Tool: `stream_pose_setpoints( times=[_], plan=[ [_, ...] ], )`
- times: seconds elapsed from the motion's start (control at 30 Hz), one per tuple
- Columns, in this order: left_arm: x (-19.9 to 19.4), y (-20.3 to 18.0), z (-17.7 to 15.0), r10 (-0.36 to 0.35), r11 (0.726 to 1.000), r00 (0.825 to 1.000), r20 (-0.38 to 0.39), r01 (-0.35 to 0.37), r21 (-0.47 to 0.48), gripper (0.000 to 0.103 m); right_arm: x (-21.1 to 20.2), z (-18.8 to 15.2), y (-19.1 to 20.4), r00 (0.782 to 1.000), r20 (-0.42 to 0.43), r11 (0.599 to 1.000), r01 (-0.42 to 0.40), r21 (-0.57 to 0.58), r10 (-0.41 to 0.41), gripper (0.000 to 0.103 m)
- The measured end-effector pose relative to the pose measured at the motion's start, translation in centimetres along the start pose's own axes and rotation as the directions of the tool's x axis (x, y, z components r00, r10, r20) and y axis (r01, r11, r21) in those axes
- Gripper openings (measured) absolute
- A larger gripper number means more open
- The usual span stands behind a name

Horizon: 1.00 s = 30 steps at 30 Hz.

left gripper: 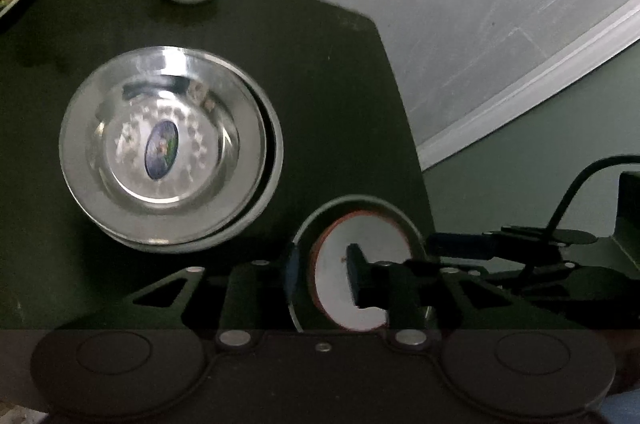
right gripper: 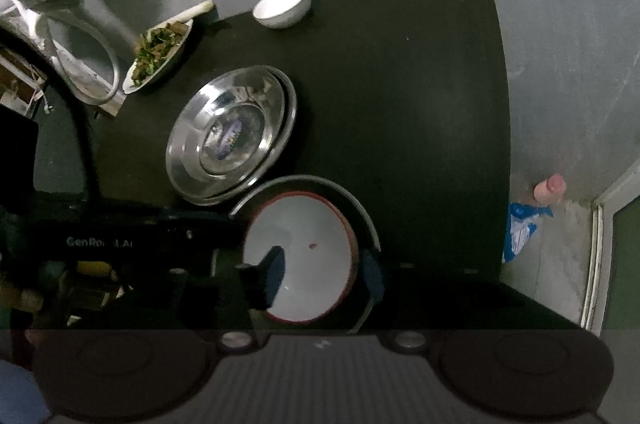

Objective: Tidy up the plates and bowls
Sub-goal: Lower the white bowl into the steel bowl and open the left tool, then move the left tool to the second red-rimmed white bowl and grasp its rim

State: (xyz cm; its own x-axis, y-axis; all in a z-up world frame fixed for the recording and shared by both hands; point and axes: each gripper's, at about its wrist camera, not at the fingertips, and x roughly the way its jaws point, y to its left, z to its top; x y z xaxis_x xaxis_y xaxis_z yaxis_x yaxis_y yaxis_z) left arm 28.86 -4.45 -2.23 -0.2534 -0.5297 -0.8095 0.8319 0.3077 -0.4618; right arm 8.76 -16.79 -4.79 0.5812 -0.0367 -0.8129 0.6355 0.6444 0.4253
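Closest to each camera is a gripper. The right gripper (right gripper: 326, 274) has its jaws parted on both sides of the rim of the white bowl with the red edge (right gripper: 304, 256): one finger is inside the bowl and one is outside, and the pads do not seem to press on it. The left gripper (left gripper: 320, 274) is at the other side of the same bowl (left gripper: 360, 284), jaws a little apart, one finger inside and one outside too.

Now from big to small. The dark tabletop (right gripper: 420, 103) holds everything. The shiny metal plates (right gripper: 228, 139) sit in a stack in the middle (there is a sticker inside the top one). The white bowl sits in a metal dish (right gripper: 360, 212), just beside the stack. A dish of green food (right gripper: 160, 51) is at the far left edge. A small white bowl (right gripper: 282, 5) stands alone at the far edge.
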Motion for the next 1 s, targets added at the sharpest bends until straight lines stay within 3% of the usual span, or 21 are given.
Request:
stream_pose_setpoints(
  times=[0.07, 0.13, 0.33, 0.5, 0.8, 1.0],
  plan=[
    [-0.5, 0.0, 0.2, 0.001, 1.0, 1.0, 0.023, -0.001, 0.003, 0.045, -0.5, 0.2, 0.4, 0.999, 0.018, 0.999, 0.032, -0.02, -0.031, 0.065],
    [-0.9, 0.0, 0.4, 0.001, 1.0, 0.999, 0.045, -0.001, -0.001, 0.066, -0.8, 0.3, 0.6, 0.999, 0.032, 0.998, 0.045, -0.033, -0.044, 0.07],
    [-1.7, 0.7, 0.9, 0.039, 0.999, 0.993, 0.11, -0.036, -0.034, 0.098, -1.1, 1.0, 0.9, 0.997, 0.06, 0.998, 0.05, -0.049, -0.047, 0.088],
    [-2.1, 2.6, 1.4, 0.052, 0.993, 0.988, 0.144, -0.036, -0.111, 0.102, -0.7, 1.8, 0.4, 0.998, 0.063, 0.999, 0.034, -0.028, -0.032, 0.103],
    [-2.1, 5.8, 2.7, 0.112, 0.975, 0.981, 0.161, -0.077, -0.208, 0.102, 1.8, 3.4, -0.1, 0.996, 0.031, 0.996, 0.081, -0.036, -0.08, 0.103],
    [-2.3, 9.4, 6.3, 0.215, 0.946, 0.955, 0.205, -0.151, -0.288, 0.102, 3.0, 6.6, -1.1, 0.981, 0.069, 0.983, 0.184, -0.004, -0.184, 0.103]
  ],
)
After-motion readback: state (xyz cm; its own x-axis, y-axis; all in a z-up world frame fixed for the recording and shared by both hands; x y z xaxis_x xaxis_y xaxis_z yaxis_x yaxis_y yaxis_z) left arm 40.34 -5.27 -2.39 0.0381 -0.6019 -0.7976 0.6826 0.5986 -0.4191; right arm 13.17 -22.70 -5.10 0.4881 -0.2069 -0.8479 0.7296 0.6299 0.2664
